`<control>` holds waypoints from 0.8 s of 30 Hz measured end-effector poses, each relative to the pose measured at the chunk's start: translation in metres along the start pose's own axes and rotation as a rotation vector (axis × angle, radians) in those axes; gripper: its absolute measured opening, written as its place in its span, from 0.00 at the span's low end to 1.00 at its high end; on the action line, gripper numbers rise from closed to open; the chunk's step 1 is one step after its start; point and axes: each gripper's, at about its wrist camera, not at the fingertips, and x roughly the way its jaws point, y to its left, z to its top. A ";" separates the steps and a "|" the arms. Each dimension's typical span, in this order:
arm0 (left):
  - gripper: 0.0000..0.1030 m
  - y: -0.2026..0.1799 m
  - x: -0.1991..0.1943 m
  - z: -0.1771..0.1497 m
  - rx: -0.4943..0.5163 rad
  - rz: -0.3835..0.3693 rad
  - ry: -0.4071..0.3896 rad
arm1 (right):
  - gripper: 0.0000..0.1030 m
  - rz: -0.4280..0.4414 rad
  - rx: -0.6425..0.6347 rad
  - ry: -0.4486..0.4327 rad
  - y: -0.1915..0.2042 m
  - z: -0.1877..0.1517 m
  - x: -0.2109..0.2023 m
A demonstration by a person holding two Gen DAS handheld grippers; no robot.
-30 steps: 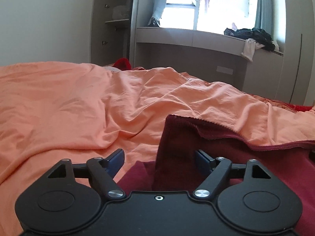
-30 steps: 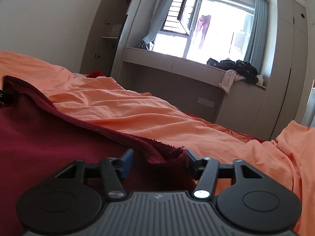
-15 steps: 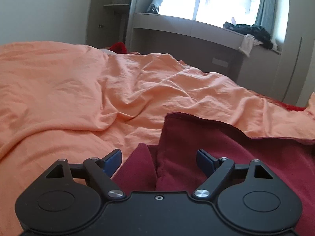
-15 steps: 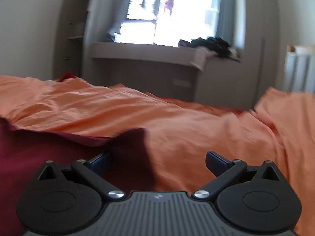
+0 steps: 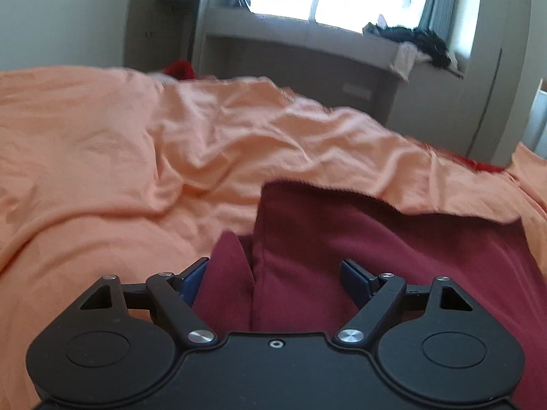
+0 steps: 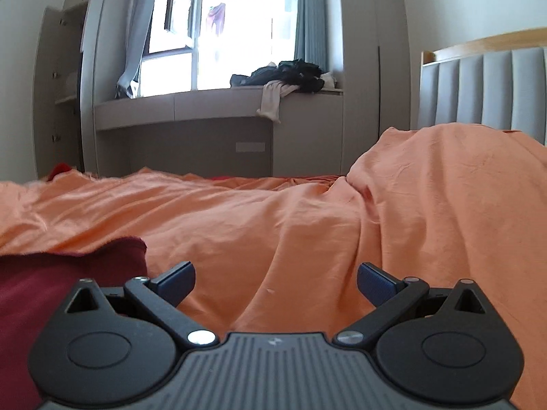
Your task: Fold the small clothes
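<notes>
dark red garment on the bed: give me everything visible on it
The dark red garment looks like soft, thick knit, possibly fleece, with a fuzzy far edge. It lies on the orange bedsheet, folded over itself, with a vertical crease and a small flap sticking out on its left. The left gripper stands open over its near part, cloth between the jaws but not pinched. In the right wrist view only a corner shows, left of the open right gripper, apart from it.

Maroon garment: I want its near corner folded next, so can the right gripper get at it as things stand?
Probably yes: the right gripper is open over bare orange sheet, and the maroon garment lies just beside its left finger, nothing between.
</notes>
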 end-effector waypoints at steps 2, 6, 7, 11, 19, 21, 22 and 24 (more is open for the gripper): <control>0.79 -0.001 -0.004 -0.003 0.032 0.010 0.018 | 1.00 0.014 -0.020 -0.003 0.000 -0.001 -0.009; 0.68 -0.002 -0.006 -0.008 0.066 0.036 0.031 | 1.00 0.031 -0.063 0.005 0.008 -0.011 -0.023; 0.66 -0.001 -0.006 -0.009 0.059 0.033 0.036 | 1.00 0.041 -0.069 0.013 0.010 -0.013 -0.025; 0.41 0.003 -0.008 -0.007 0.020 0.008 0.039 | 1.00 0.075 -0.086 0.021 0.021 -0.018 -0.033; 0.12 0.004 -0.019 -0.008 -0.001 0.030 -0.005 | 1.00 0.091 -0.212 0.001 0.048 -0.030 -0.039; 0.11 0.003 -0.024 -0.008 0.004 0.035 -0.019 | 1.00 0.093 -0.245 -0.013 0.054 -0.033 -0.042; 0.11 0.003 -0.027 -0.008 0.005 0.036 -0.026 | 1.00 0.094 -0.261 -0.022 0.057 -0.034 -0.043; 0.11 0.004 -0.032 -0.007 0.006 0.038 -0.041 | 1.00 0.094 -0.291 -0.041 0.062 -0.036 -0.046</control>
